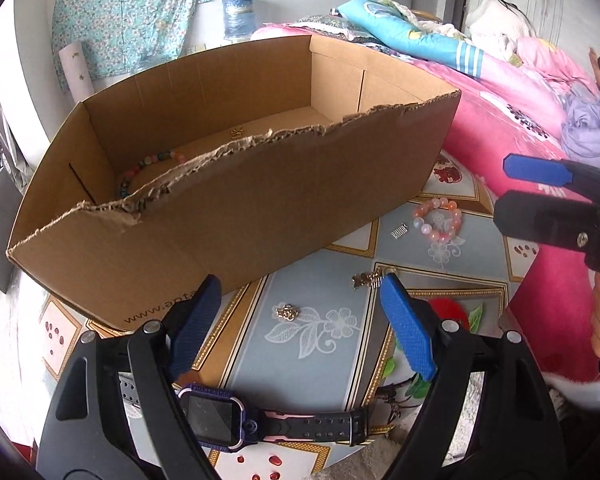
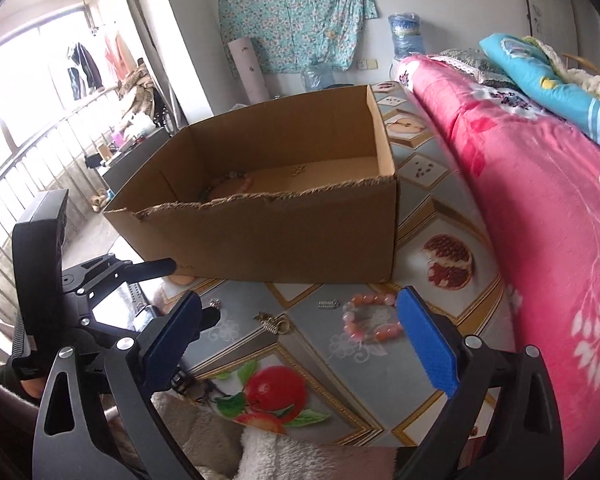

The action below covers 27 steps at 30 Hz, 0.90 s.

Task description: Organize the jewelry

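Mid-gathering, by judgement; left claw gaped wide, empty, over charm; right claw wide, empty, near pink bracelet beside box on table; next: lower, straddle, pinch.

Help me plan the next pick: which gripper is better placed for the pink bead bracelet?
Right. The right gripper is open with the pink bead bracelet just ahead between its fingers; the left gripper faces small gold pieces.

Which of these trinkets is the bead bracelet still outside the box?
Find the big brown cardboard box on the patterned tablecloth. Just off its right front corner lies a ring of pink and orange beads. The small metal pieces nearby are far smaller and not beaded.
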Tool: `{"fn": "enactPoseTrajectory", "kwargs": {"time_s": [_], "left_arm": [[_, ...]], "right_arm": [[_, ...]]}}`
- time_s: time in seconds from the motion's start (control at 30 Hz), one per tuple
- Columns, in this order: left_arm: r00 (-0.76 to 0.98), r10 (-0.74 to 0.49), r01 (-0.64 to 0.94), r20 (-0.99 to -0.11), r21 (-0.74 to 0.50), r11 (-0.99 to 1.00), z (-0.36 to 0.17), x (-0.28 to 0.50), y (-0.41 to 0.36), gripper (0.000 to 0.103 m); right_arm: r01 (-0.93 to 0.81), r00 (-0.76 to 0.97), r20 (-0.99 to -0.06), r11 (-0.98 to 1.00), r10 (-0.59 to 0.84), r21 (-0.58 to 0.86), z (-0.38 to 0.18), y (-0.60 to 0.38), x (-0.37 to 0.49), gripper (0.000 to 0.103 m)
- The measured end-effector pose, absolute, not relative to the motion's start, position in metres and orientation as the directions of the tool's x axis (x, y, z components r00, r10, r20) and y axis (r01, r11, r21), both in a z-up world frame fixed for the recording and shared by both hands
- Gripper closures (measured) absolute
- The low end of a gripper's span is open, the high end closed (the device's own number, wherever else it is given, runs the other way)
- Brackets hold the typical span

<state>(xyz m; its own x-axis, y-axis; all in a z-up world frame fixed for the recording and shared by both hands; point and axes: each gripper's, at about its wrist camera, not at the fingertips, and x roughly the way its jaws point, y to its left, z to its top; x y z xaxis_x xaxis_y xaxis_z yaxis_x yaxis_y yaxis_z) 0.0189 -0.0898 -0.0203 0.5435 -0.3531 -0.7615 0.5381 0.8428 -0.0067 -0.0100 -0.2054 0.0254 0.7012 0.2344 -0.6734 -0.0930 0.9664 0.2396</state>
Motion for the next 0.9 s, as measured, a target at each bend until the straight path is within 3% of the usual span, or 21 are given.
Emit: {"fn": "enactPoseTrajectory", "kwargs": {"time_s": [0.13,0.23,0.33,0.4,0.67,0.9], "left_arm": [[0.55,-0.357,0.537,-0.755,-0.008,0.844,-0.021,0.014,-0.089,0.025],[0.553,-0.358,0.547,-0.752,0.004,0.837,-0.021,0.012,-0.09,0.026],[0.56,-0.364,0.564,-0.744,0.021,0.825,-0.02,0.01,-0.093,0.031],[0.553,-0.37,0.57,-0.747,0.014,0.822,-0.023,0.012,-0.094,0.041],[0.502,-0.334,0.542,-0.798,-0.011,0.84,-0.041,0.028,-0.086,0.071],[0.48,-0.312,0.578,-0.82,0.028,0.815,-0.054,0.036,-0.093,0.085]], "right_arm": [[-0.119,0.694,-0.673,0.962,0.258,0.246,0.018,-0.201,-0.017,0.015],[-0.138,0.673,-0.685,0.957,0.278,0.254,0.012,-0.198,-0.016,0.025],[-0.158,0.648,-0.701,0.953,0.298,0.26,0.009,-0.195,-0.011,0.039],[-0.172,0.643,-0.702,0.952,0.305,0.255,0.009,-0.192,-0.009,0.045],[-0.197,0.611,-0.713,0.938,0.344,0.284,0.002,-0.181,-0.006,0.047],[-0.166,0.601,-0.722,0.937,0.344,0.308,-0.002,-0.184,-0.003,0.047]]}}
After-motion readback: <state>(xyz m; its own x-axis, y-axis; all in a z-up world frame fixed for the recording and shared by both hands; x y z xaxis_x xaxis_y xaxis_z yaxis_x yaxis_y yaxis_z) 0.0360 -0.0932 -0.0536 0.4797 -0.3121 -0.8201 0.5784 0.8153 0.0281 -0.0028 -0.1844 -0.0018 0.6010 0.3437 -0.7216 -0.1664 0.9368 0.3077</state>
